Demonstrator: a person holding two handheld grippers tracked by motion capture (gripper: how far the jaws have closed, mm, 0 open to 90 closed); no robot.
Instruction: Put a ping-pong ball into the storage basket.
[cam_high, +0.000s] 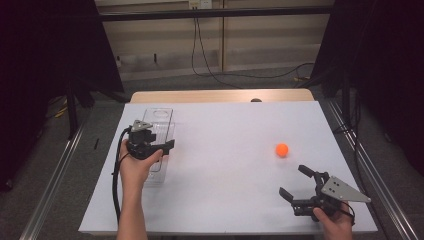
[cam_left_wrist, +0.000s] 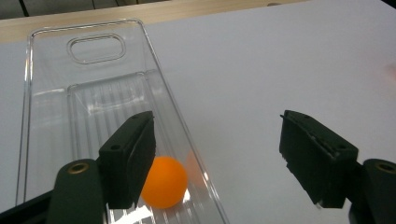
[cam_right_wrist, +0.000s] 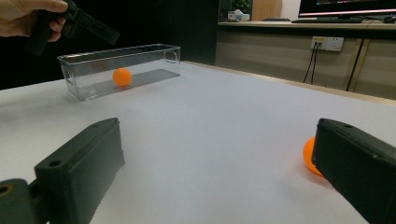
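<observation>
Orange against clear plastic was what we noticed first: 1 ball (cam_left_wrist: 164, 182) lay on the ribbed floor of the clear bin (cam_high: 161, 114), close to the bin's long side wall that faces the middle of the table. In the right gripper view that same ball (cam_right_wrist: 122, 76) sat low inside the bin (cam_right_wrist: 140, 58), which stood lengthwise on the white table (cam_high: 230, 150).

We saw the left hand (cam_high: 134, 167) come in from the bottom of the high view, forearm running up the table's left side, wrist raised over the near half of the bin. It held the left gripper (cam_high: 167, 146) above the bin, jaws pointing toward the table's middle. In the left gripper view those 2 jaws stood apart with nothing between the pads; the left jaw hung just over the ball in the bin without pinching it, and the right jaw hung over bare table outside the wall.

We saw the right hand (cam_high: 334, 220) low at the near right corner of the table, gripper tipped toward the far left. The right gripper (cam_high: 294, 182) had its 2 jaws spread wide and empty. A second orange ball (cam_high: 282, 149) rested on the open table, near that gripper and beyond it; in the right gripper view it (cam_right_wrist: 309, 156) peeked out from behind the right jaw.
</observation>
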